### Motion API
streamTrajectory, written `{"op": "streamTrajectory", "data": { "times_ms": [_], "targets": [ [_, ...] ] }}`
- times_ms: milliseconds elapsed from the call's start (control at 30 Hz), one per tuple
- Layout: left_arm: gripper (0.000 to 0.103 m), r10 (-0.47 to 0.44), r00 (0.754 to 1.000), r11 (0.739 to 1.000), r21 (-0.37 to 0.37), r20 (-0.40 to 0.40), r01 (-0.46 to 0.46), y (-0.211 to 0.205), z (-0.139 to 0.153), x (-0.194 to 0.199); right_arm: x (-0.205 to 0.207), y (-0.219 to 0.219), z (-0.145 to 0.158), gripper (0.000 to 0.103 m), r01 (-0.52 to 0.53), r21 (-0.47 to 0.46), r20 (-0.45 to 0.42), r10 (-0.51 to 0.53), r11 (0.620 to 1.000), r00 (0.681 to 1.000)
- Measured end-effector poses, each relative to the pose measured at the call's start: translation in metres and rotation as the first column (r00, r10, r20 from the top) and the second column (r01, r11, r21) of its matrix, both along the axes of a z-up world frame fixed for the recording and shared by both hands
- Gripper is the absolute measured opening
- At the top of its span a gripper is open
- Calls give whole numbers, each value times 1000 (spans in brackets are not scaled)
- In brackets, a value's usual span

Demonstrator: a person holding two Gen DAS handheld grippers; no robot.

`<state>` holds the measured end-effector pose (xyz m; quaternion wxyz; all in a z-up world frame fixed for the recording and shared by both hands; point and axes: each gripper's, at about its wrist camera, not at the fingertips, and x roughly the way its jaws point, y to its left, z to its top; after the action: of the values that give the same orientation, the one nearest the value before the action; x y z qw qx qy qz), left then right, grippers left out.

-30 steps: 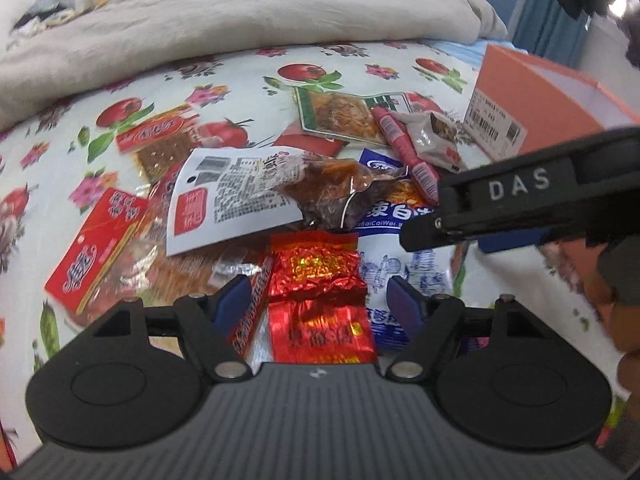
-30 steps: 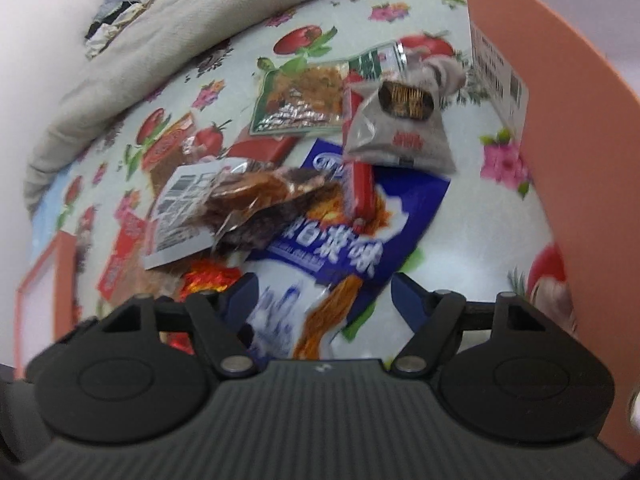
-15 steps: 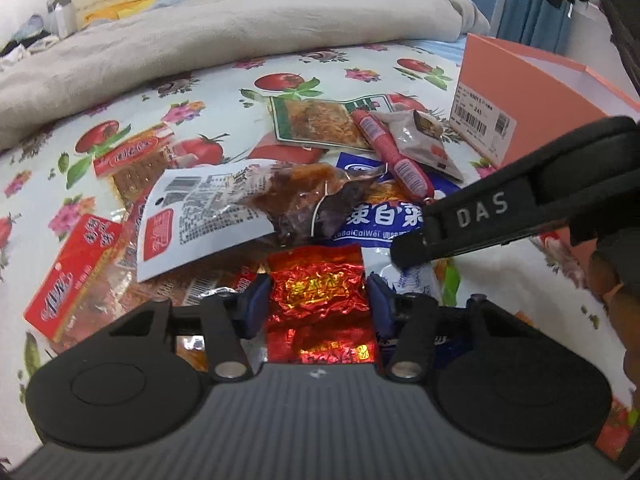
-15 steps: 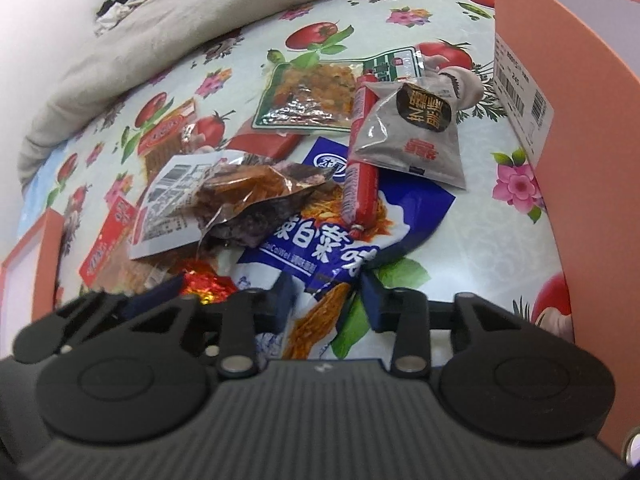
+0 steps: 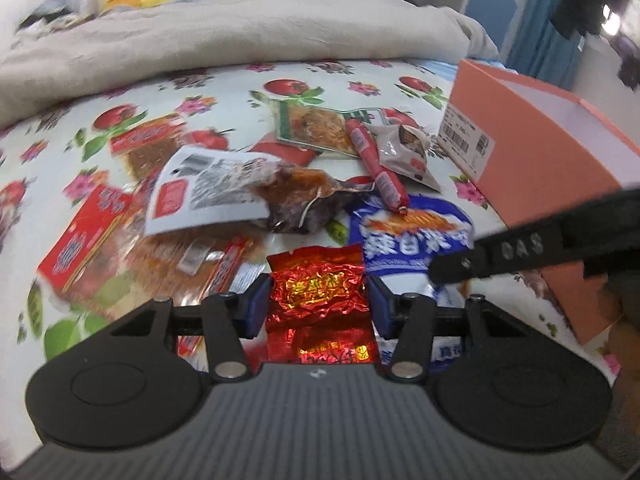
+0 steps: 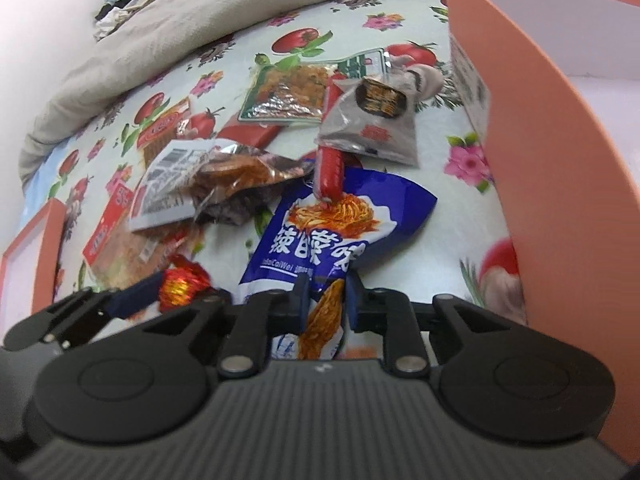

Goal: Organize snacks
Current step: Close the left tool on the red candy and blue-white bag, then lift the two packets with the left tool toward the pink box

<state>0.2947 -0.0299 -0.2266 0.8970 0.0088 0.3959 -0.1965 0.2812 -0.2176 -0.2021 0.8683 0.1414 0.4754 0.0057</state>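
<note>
**Both grippers clamped on snack packets**

The left gripper [image 5: 318,306] has its jaws pinching a crinkled red foil packet [image 5: 318,294], one blue pad pressed to each side of it. The right gripper [image 6: 326,300] has its jaws squeezed onto the near end of a blue noodle bag [image 6: 332,228], which bunches between the pads. In the left wrist view the right gripper's black finger marked "DAS" crosses in from the right, over that blue bag [image 5: 412,236].

Just beyond the jaws lies the rest of the pile. A red sausage stick [image 6: 330,168] rests with one end on the blue bag. A clear packet with a white label [image 5: 224,196] holds dark brown meat and sits left of the bag. A grey pouch [image 6: 372,128] lies over the sausage's far end, and a green-edged packet [image 5: 316,128] lies behind it. Flat red packets [image 5: 84,240] are spread to the left.

Everything rests on a cloth printed with tomatoes and flowers [image 5: 224,92]. An open orange box [image 6: 560,140] stands at the right, close to the blue bag. A beige blanket [image 5: 240,28] is heaped at the far side.
</note>
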Motion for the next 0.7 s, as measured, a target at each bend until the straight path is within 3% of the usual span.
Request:
{"op": "streamTrajectory", "data": {
  "times_ms": [433,700],
  "targets": [
    [57,79,997,994,-70,-9,-80,21,30,-45,-51,4,17,15,-15,-21,32,16,1000,999],
    [57,111,994,990,-91,5,-110,23,60,-64,-69,2,42,14,-16,-33,80,19,999,997]
  ]
}}
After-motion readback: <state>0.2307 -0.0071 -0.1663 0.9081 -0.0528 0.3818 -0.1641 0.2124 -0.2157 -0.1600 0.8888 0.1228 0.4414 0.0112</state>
